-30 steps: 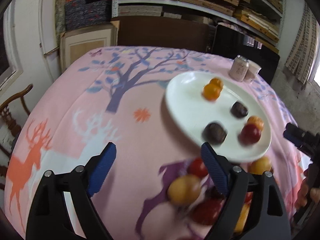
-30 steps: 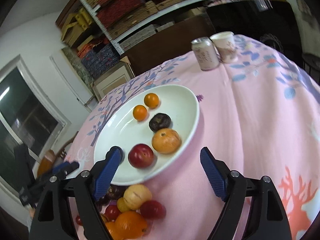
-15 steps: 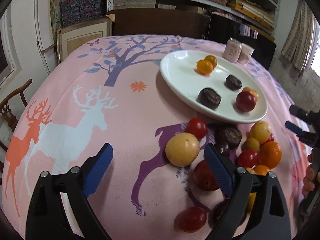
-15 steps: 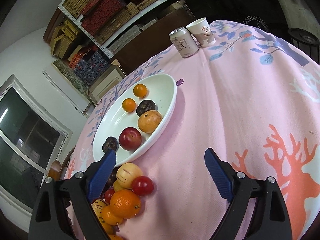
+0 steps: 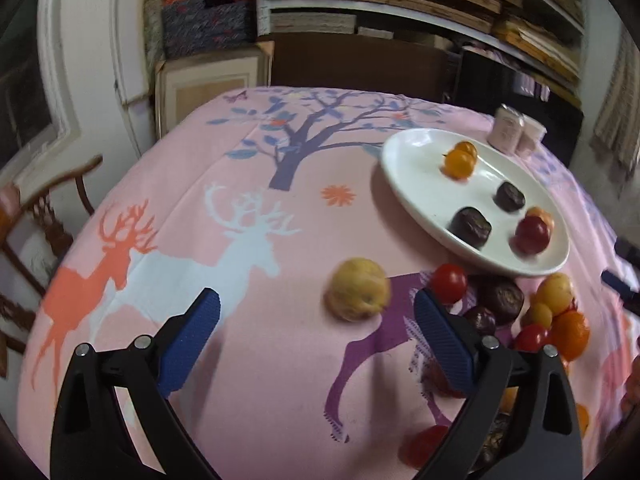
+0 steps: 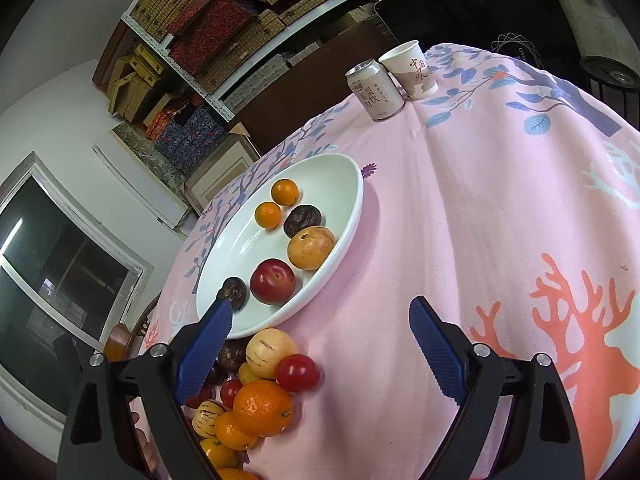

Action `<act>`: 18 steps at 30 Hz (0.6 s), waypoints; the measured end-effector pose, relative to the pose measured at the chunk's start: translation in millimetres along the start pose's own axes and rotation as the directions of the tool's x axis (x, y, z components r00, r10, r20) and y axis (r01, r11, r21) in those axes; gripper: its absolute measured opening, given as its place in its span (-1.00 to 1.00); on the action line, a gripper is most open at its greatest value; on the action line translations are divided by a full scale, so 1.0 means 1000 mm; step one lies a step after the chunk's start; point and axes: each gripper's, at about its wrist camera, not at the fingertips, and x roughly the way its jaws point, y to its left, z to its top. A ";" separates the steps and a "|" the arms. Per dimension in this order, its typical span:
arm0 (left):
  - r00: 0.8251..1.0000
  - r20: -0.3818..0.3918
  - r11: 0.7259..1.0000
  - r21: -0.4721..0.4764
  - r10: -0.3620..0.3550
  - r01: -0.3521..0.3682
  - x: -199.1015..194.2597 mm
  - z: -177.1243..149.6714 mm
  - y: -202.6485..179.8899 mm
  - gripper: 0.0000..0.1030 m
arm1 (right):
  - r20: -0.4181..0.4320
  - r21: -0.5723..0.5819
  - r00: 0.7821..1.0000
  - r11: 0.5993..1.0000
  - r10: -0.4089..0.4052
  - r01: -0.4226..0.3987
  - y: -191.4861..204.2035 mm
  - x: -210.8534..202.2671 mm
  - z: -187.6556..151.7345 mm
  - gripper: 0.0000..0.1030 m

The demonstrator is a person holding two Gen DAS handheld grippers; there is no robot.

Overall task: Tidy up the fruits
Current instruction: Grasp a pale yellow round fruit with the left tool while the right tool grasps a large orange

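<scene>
Two grippers hang over the near edge of the pink tablecloth (image 5: 248, 360), both with jaws spread wide and nothing between the pads. The left gripper (image 5: 316, 338) has just been opening further; only bare cloth lies between its blue fingers (image 5: 192, 336). The right gripper (image 6: 320, 344) has also widened a little and holds nothing, its left pad passing in front of the plate's near rim.

Just beyond the left gripper sits a lone yellow fruit (image 5: 357, 295), apart from the rest. To its right lies the loose heap (image 6: 256, 392): a big orange (image 6: 263, 407), a red tomato-like fruit (image 6: 297, 372), a pale striped fruit (image 6: 270, 352), some dark ones and smaller oranges, all crowded and touching just short of the plate.

Farther off, the white plate (image 6: 340, 176) already carries six pieces, among them two small oranges (image 6: 276, 204) and a red plum-like fruit (image 6: 273, 281). A drink can (image 6: 374, 90) and paper cup (image 6: 410, 68) stand at the far edge.

By my reading, this is the reach between placements: several fruits are moved, most are still on the cloth. The next move seems to call for centring open jaws around one fruit, most easily the lone yellow one, and closing gently so that it neither rolls nor bruises.
</scene>
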 end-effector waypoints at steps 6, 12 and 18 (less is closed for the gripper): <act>0.998 -0.063 0.998 0.067 0.025 -0.021 0.029 0.006 -0.015 0.71 | -0.007 -0.007 1.000 1.000 -0.002 0.002 0.001 0.001 -0.002 0.77; 0.995 -0.084 0.999 -0.029 -0.047 0.045 0.051 0.018 0.006 0.49 | -0.017 -0.011 1.000 1.000 -0.002 0.002 0.002 0.002 -0.003 0.77; 0.975 -0.145 0.982 -0.109 -0.171 0.156 0.069 0.022 0.018 0.14 | -0.028 -0.028 1.000 1.000 -0.008 0.008 0.005 0.005 -0.004 0.77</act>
